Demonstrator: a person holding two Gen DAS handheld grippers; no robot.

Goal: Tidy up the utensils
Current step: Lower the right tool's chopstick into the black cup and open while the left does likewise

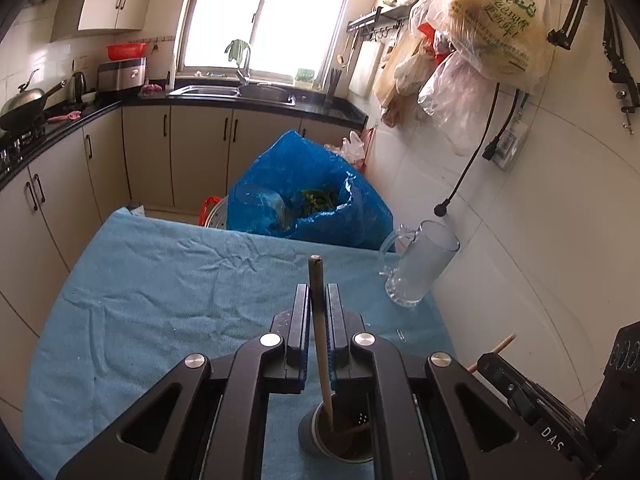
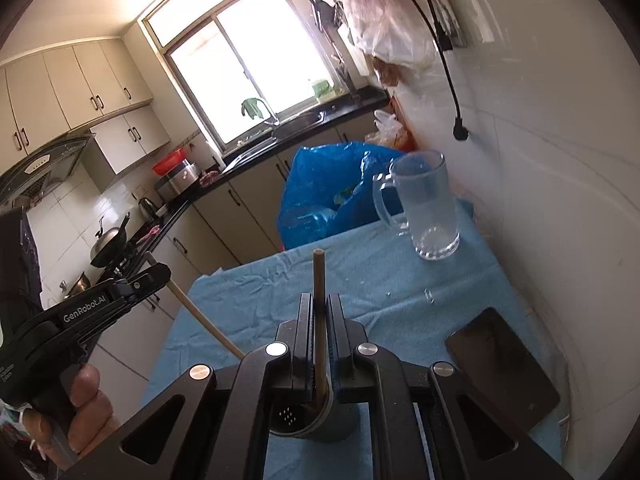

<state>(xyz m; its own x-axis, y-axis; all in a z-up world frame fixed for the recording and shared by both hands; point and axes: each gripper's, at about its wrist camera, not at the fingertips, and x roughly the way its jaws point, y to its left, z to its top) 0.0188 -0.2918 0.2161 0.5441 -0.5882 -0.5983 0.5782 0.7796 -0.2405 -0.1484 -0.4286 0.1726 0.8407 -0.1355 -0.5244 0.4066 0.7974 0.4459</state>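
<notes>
In the left wrist view my left gripper is shut on a wooden chopstick. Its lower end reaches into a dark grey utensil holder just below the jaws, on the blue cloth. At the lower right edge of that view is my right gripper, with a chopstick tip sticking out of it. In the right wrist view my right gripper is shut on its own chopstick, above the same holder. A hand holds my left gripper at the left, with its chopstick slanting down towards the holder.
A clear glass mug stands at the cloth's far right, close to the wall. A black phone lies at the near right. A blue plastic bag bulges behind the blue-covered table. Kitchen cabinets run along the left.
</notes>
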